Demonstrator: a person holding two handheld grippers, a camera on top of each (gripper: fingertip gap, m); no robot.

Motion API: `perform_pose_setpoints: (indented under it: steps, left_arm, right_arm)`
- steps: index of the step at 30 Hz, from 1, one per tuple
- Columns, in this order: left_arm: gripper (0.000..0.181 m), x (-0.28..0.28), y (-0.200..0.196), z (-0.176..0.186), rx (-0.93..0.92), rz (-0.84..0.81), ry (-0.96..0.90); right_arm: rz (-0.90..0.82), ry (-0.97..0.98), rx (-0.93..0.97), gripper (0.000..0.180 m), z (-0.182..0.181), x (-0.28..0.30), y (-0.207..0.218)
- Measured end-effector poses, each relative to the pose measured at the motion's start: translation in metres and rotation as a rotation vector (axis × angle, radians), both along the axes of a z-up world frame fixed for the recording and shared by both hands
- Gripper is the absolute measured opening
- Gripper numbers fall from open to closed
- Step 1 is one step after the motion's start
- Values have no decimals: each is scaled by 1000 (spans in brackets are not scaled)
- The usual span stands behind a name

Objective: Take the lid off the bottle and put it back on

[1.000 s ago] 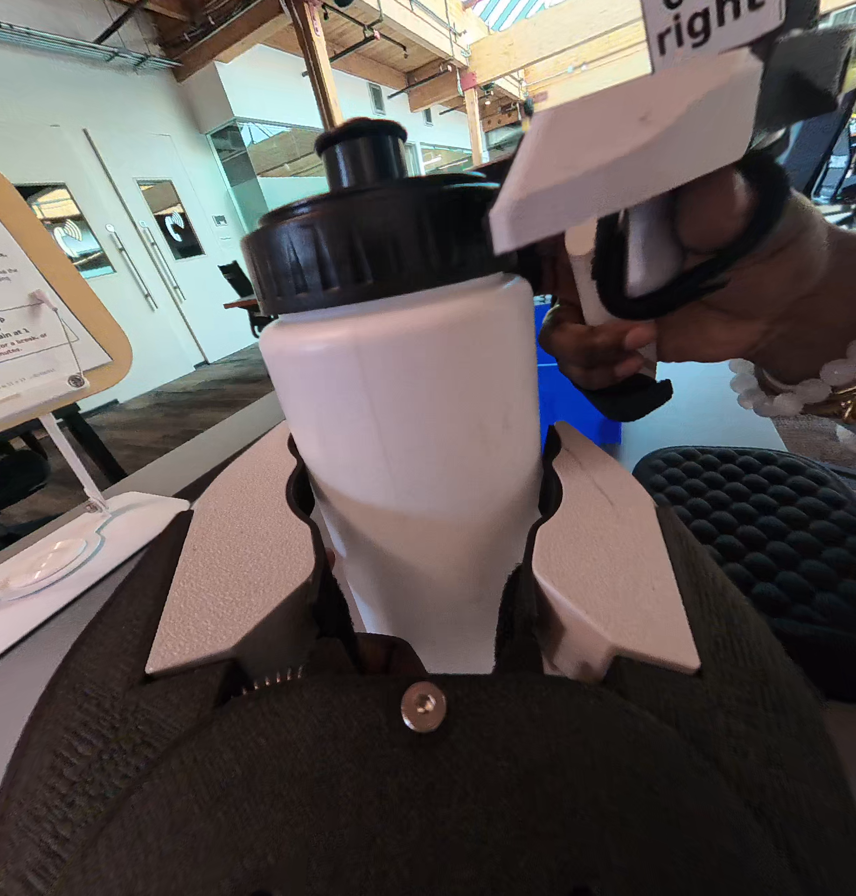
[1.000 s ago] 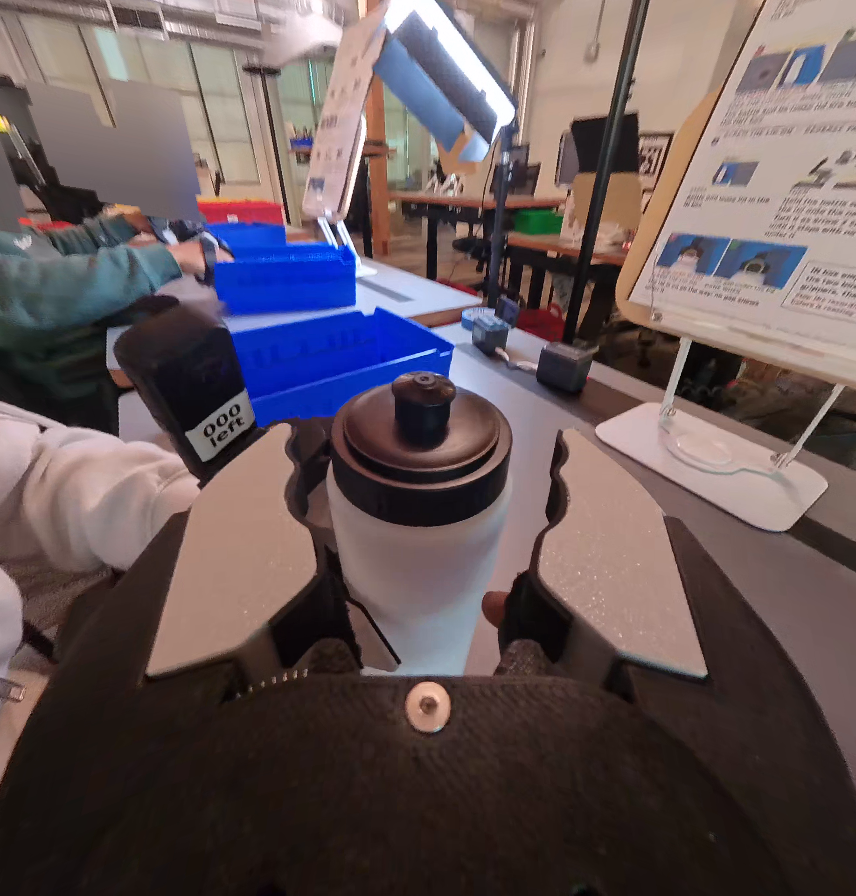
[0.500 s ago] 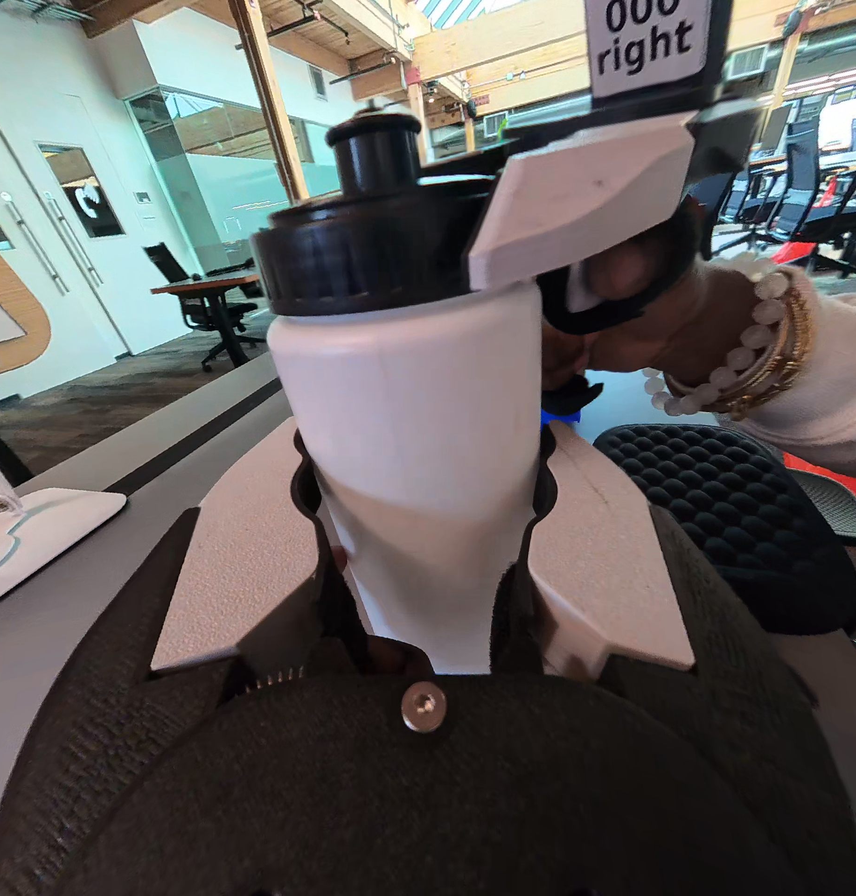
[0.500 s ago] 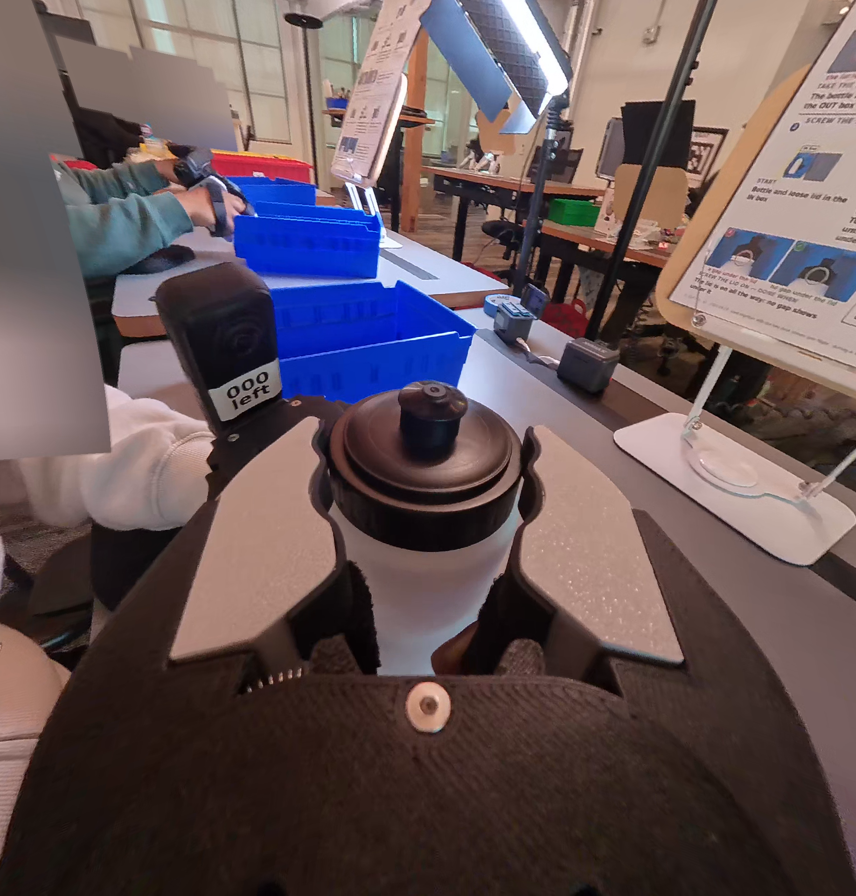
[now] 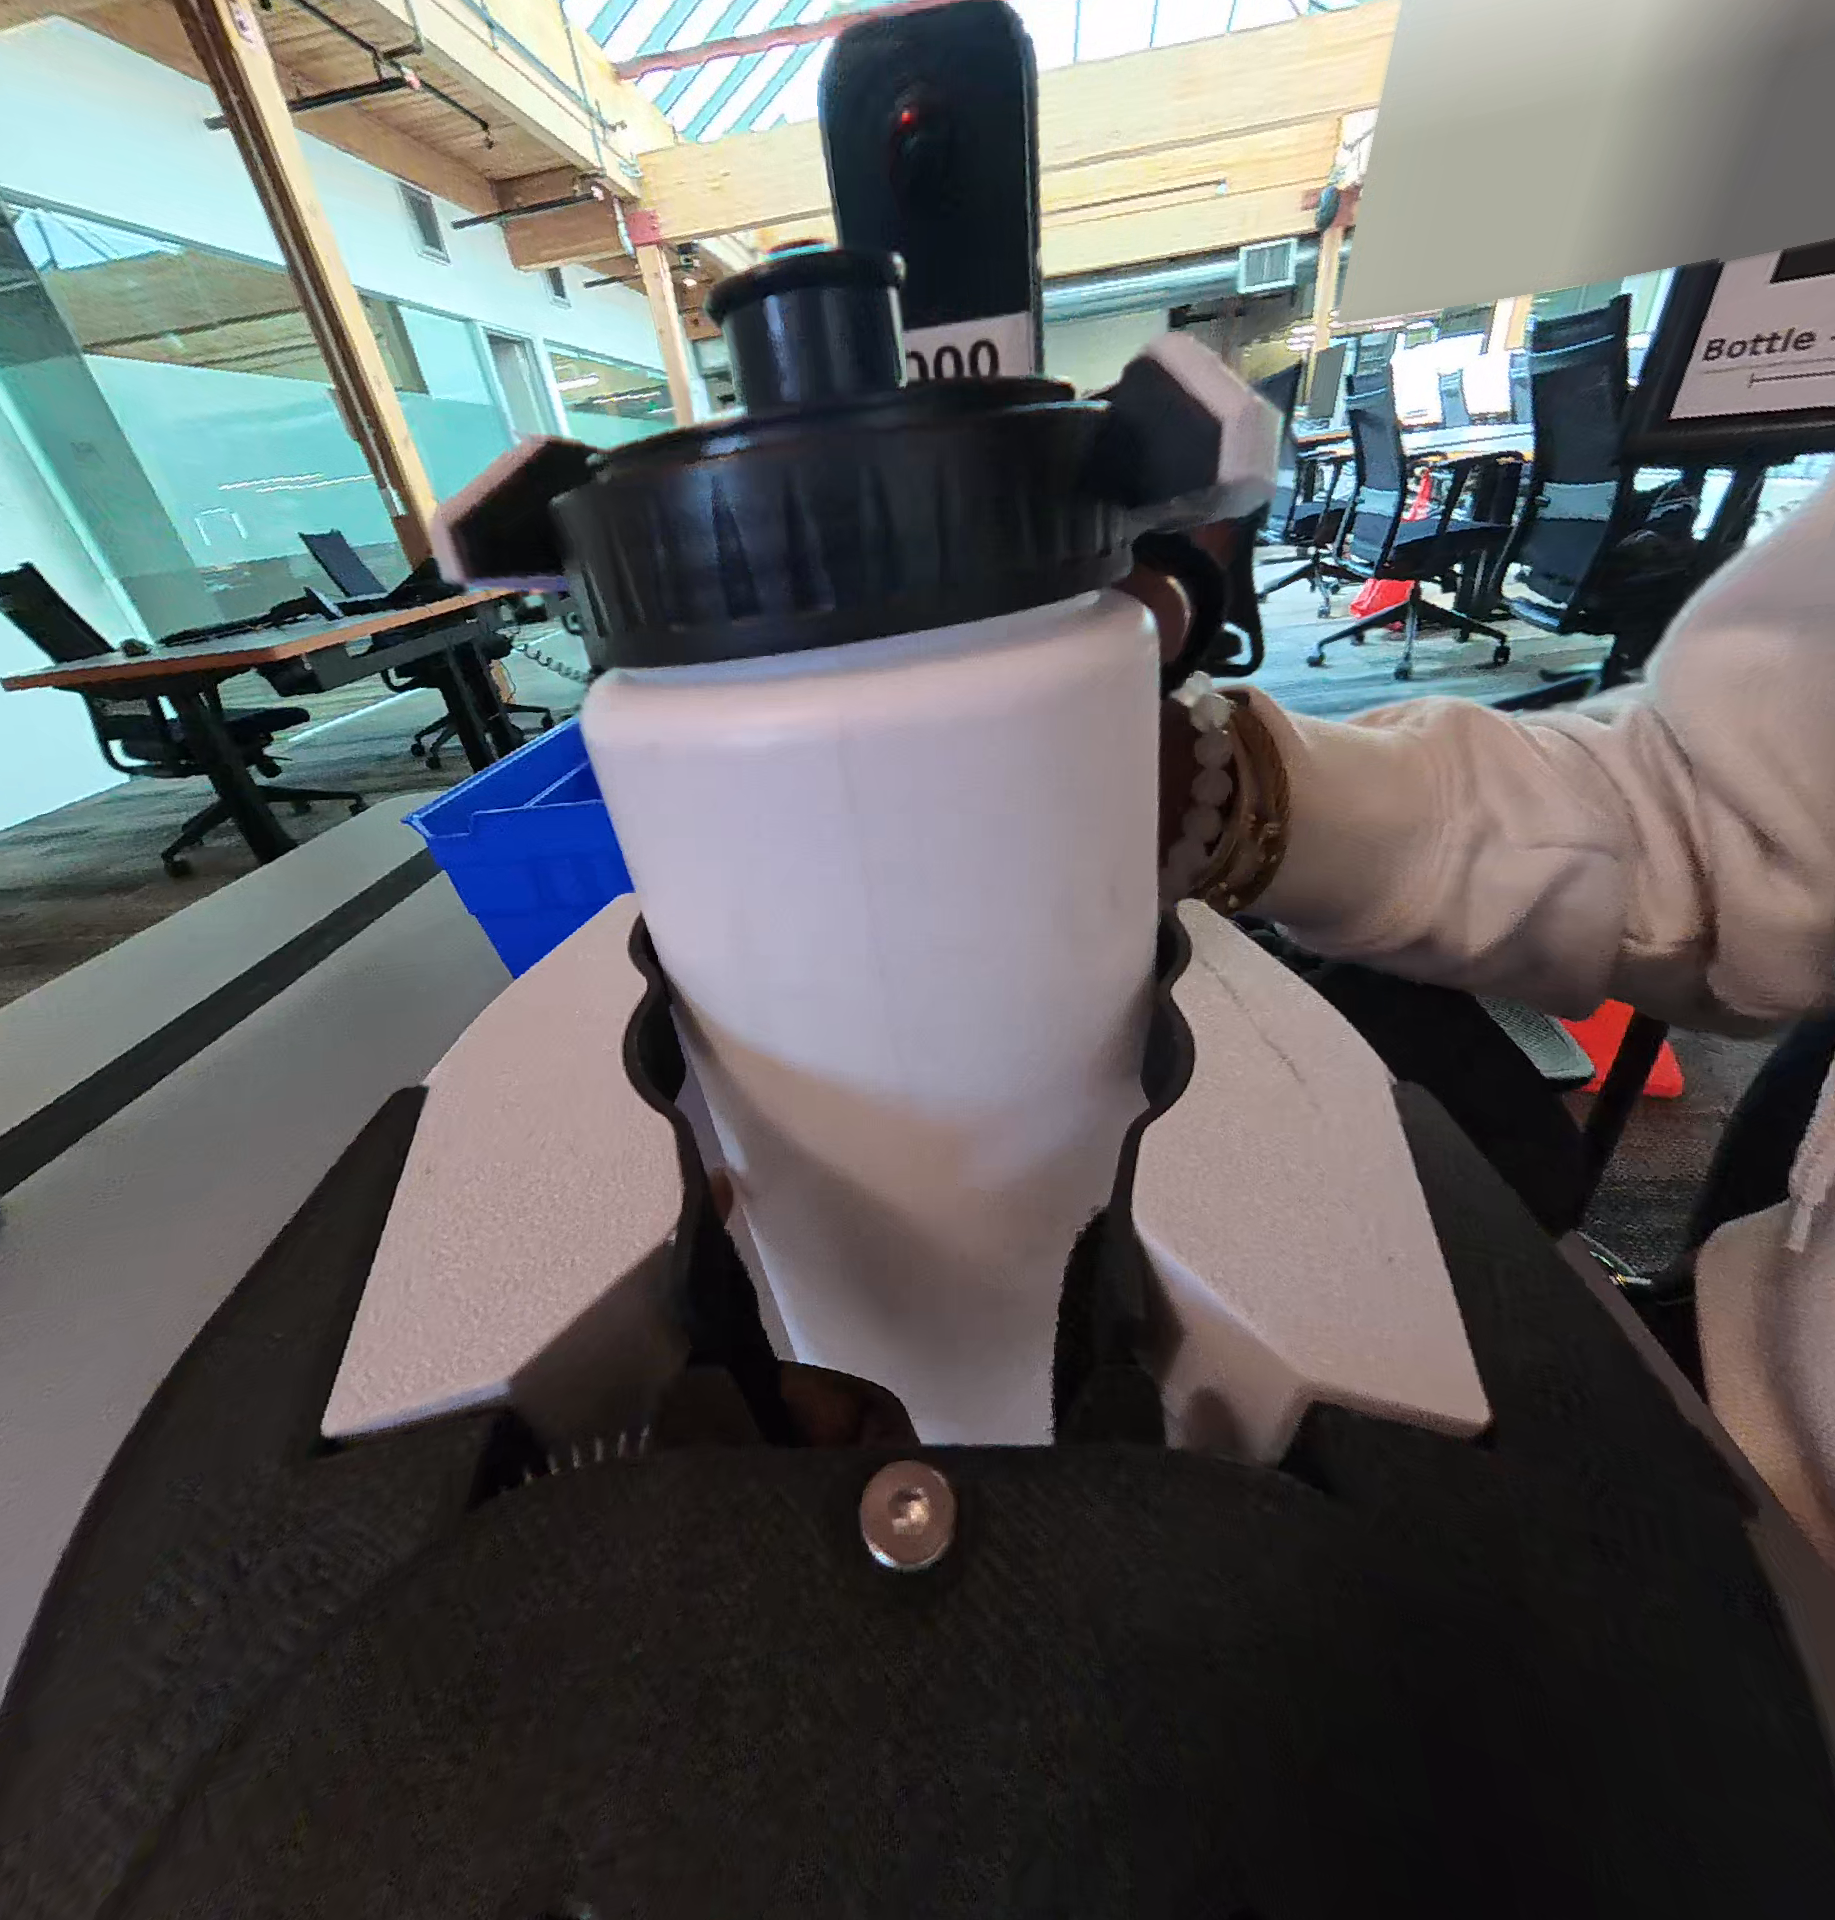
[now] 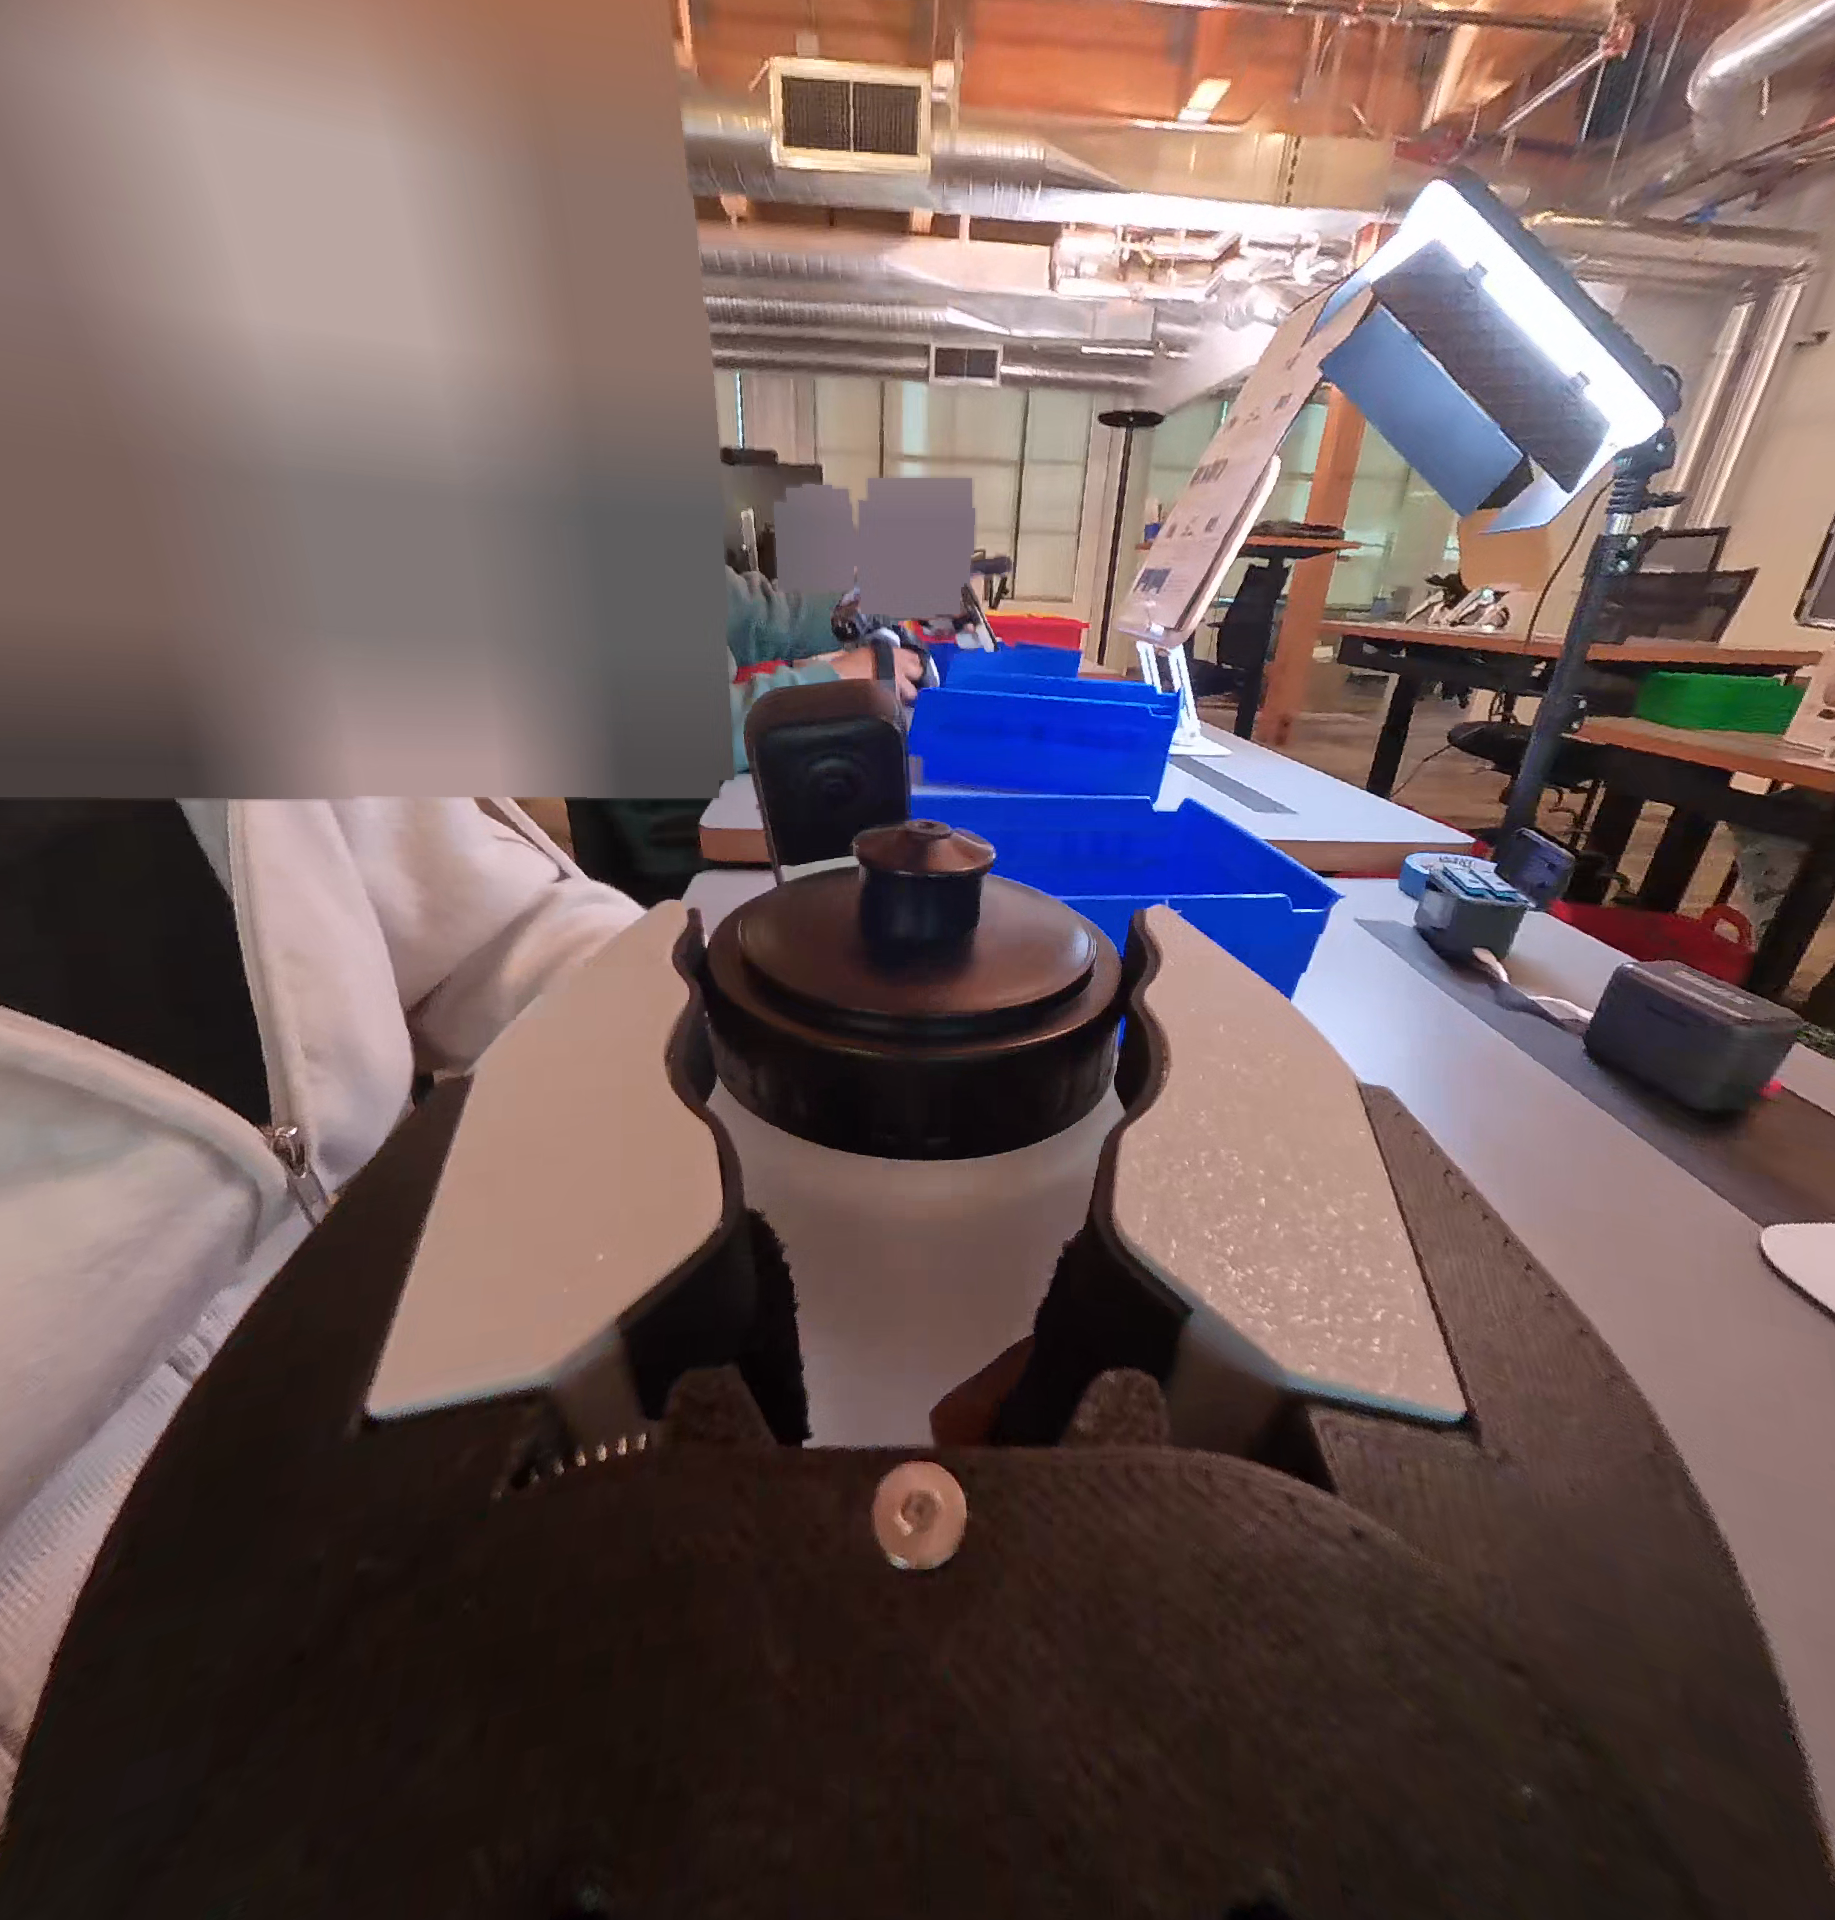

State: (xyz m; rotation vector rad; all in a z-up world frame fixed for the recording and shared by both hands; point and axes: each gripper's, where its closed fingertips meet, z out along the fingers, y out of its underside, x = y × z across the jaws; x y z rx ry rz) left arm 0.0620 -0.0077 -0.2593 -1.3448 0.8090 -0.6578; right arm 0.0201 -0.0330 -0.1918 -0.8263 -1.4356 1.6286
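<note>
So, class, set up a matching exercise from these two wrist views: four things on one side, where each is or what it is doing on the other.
1. White plastic bottle
2. Black ribbed screw lid
3. Blue plastic bin
4. Small grey box

A. on the grey table, right of the bottle
B. clamped by the left gripper
C. behind the bottle
D. pinched by the right gripper

Pairs: 1-B, 2-D, 3-C, 4-A

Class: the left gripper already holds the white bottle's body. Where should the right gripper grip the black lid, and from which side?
Grip the lid on its ribbed side wall, fingers on opposite sides, coming in level. The spout on top is too narrow; the ribs resist slipping. The right gripper already sits so.
</note>
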Motion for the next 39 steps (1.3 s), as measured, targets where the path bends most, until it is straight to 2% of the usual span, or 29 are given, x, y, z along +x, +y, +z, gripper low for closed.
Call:
perform_pose_setpoints:
  steps: [3, 6, 10, 13, 18, 19, 24, 25, 27, 29, 33, 35, 37, 39]
  left_arm:
    - [89, -8, 6, 1, -1, 104, -30]
    - [89, -12, 12, 1, 21, 205, -18]
    - [89, -10, 13, 1, 52, 236, -9]
    - [89, -13, 15, 1, 32, 241, -19]
    - [89, -14, 15, 1, 42, 274, -12]
    - [89, -15, 17, 1, 40, 293, -14]
    - [89, -15, 17, 2, 75, 349, -15]
    - [89, -15, 17, 2, 67, 332, -24]
    - [89, -15, 14, 2, 42, 264, -34]
    - [89, -12, 8, 2, 29, 159, -45]
    - [88, 0, -11, 0, 16, -54, -51]
    - [88, 4, -16, 1, -6, -104, -75]
    - [88, 3, -14, 1, -14, -90, -88]
    - [88, -3, -5, 2, -21, -14, -98]
  right_arm:
    - [-84, -27, -82, 76, -1, -4, 9]
    - [-327, 5, -167, 90, 6, -1, 26]
    - [-574, 0, -41, 88, 8, 4, 29]
    - [-606, -35, -1, 81, 8, 0, 30]
    - [-570, -100, 35, 100, 8, -8, 27]
    - [-588, -102, 33, 98, 7, -9, 26]
    - [-841, -166, 144, 87, -12, -20, 33]
    - [-847, -140, 137, 84, -9, -20, 32]
    - [-786, -136, 122, 82, -9, -20, 29]
    - [-655, -128, 108, 81, -9, -19, 22]
    - [-236, -84, 122, 79, -8, -9, -5]
    - [-54, -32, 81, 79, -6, -3, -15]
    - [-16, 23, 28, 79, -4, -3, -13]
    - [-72, 75, -17, 78, -2, -4, -4]
